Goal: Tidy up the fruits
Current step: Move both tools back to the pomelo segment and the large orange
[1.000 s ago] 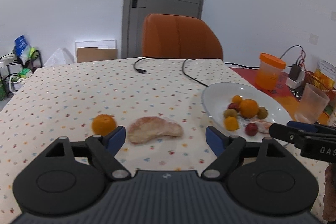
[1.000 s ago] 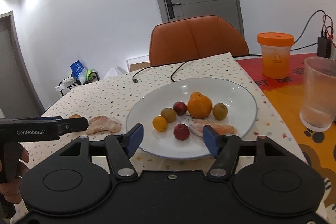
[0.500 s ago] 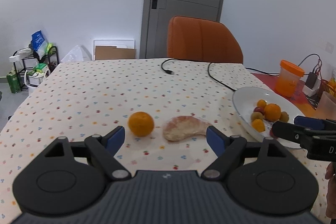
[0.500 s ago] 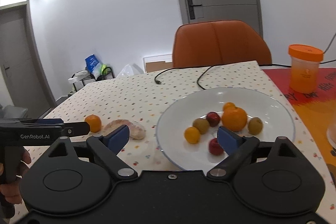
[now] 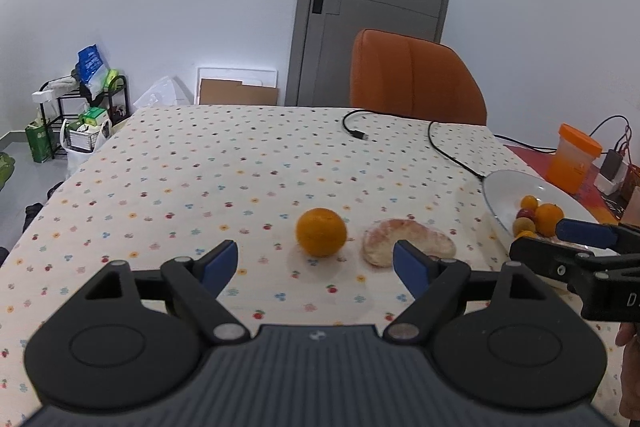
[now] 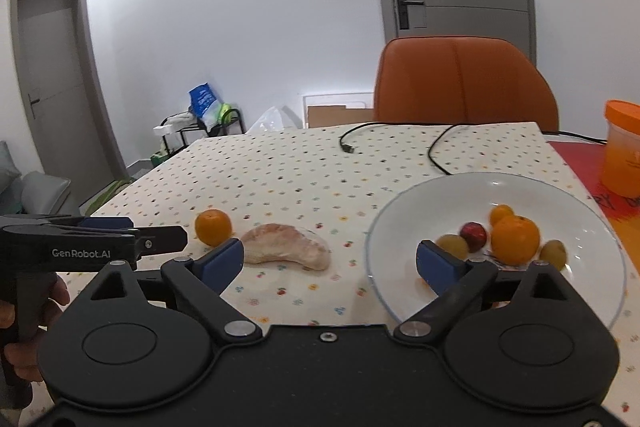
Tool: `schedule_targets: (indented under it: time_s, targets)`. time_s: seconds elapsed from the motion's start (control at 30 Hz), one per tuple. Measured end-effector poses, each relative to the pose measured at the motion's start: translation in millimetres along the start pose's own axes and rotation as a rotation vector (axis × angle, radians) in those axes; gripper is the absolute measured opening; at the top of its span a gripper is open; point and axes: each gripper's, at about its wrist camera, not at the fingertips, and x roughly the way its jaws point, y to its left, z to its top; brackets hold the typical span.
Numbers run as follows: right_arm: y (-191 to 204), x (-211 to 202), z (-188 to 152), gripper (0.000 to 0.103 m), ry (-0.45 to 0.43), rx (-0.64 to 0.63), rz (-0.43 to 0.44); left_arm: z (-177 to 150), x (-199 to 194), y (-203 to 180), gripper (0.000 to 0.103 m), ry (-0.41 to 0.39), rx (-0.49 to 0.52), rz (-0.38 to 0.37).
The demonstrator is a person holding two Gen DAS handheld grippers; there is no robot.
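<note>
Plate [image 6: 400,211] whole from right wrist, perhaps half-cropped from left.

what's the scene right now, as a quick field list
setting: table with a dotted cloth
loose fruit: orange and peeled pomelo segment, side by side on the cloth
plate: white, holds several small fruits and a larger orange fruit
left gripper: open, nothing between its fingers
right gripper: open, has just been opening, holds nothing
background: orange chair, black cable
</note>
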Motion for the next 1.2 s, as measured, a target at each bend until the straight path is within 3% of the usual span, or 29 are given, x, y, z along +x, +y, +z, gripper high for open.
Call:
schedule_targets:
  time_s: [0.4, 1.2]
  targets:
    - [21, 24, 5, 0.093, 0.027, -0.061, 0.060, -4, 0, 22, 0.084, 0.010, -0.035, 0.051]
    - [40, 61, -1, 0.085, 0.106, -0.217, 0.061, -13, 2, 42, 0.084, 0.023, -0.089, 0.104]
